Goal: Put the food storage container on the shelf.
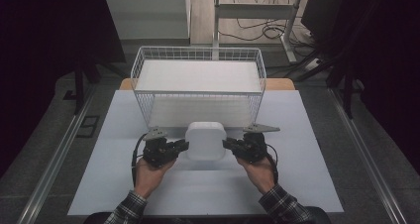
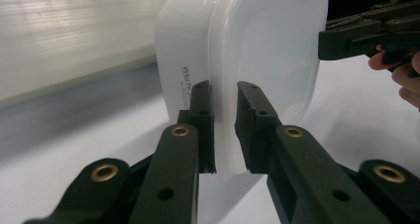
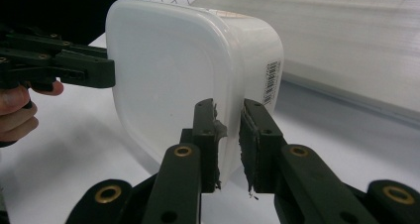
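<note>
White rounded-square plastic container (image 1: 205, 140): rim clamped by left gripper (image 1: 182, 145) and right gripper (image 1: 229, 144); grasp done. Outstanding, probably: lift into far white wire basket (image 1: 143, 68).

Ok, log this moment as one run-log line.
left gripper: shut on white container lid rim | right gripper: shut on opposite rim | container: before wire basket

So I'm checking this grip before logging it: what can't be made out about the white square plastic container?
- White square plastic container: its contents, hidden by the lid in the high view.
- Printed wording on its side: too small in the left gripper view.
- Barcode label: too small in the right gripper view.
- Its underside: turned away in every view.
</note>
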